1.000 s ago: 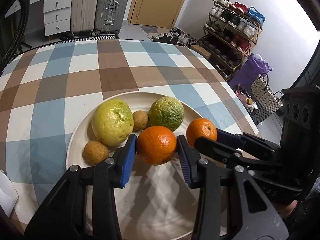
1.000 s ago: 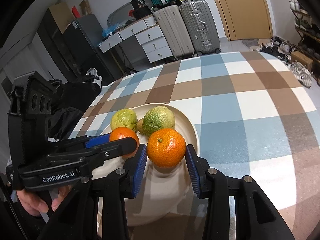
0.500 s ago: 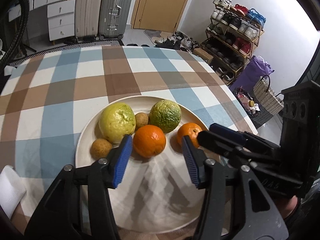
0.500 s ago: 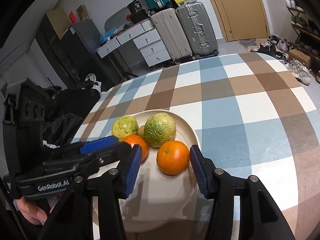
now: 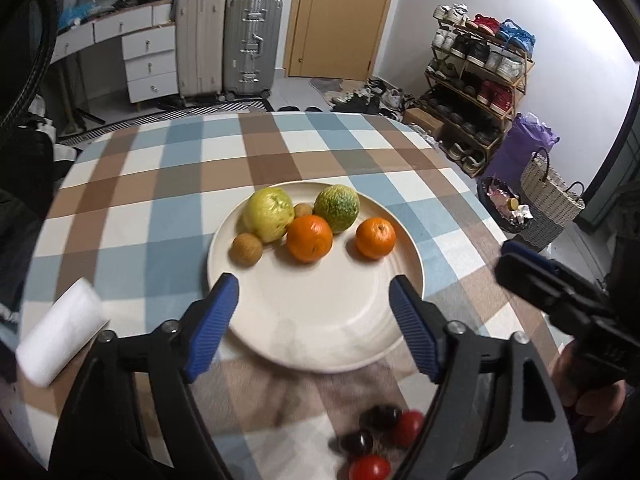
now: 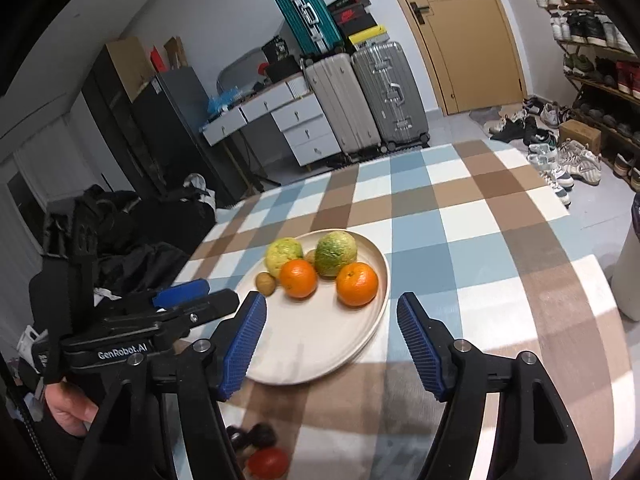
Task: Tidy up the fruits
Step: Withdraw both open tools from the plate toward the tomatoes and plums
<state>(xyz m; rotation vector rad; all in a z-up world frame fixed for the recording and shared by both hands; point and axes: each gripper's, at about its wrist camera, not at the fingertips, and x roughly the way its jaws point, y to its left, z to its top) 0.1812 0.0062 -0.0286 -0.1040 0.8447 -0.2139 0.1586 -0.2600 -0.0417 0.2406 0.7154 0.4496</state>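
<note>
Viewing both wrist cameras, I read the plate (image 5: 316, 332) as the largest piece: stiff, smooth and likely slippery ceramic, lying ahead of and partly under my left gripper (image 5: 314, 320), whose jaws have just been opening and now stand wide with nothing between them. My right gripper (image 6: 332, 340) is likewise wide and empty, its jaws also just opened, with the plate ahead and to its left.

Next in size, the yellow citrus (image 5: 268, 218) and green citrus (image 5: 337, 207) sit at the plate's far side; I judge them heavy, firm and rough-skinned, best taken across the middle.

The left orange (image 5: 309, 237) touches both big fruits, straight ahead of the left gripper; the right orange (image 5: 375, 237) sits apart, ahead of the right gripper. Both look round, firm and prone to roll, so I would clamp at the widest girth.

The brown fruit (image 5: 247, 249) lies beside the yellow citrus; a second one (image 5: 303, 210) is wedged between the two big fruits and hard to reach.

Smallest, the tomatoes (image 5: 370, 468) and dark fruits (image 5: 384, 418) lie on the cloth below the grippers: soft, easily bruised, wanting a light squeeze.
</note>
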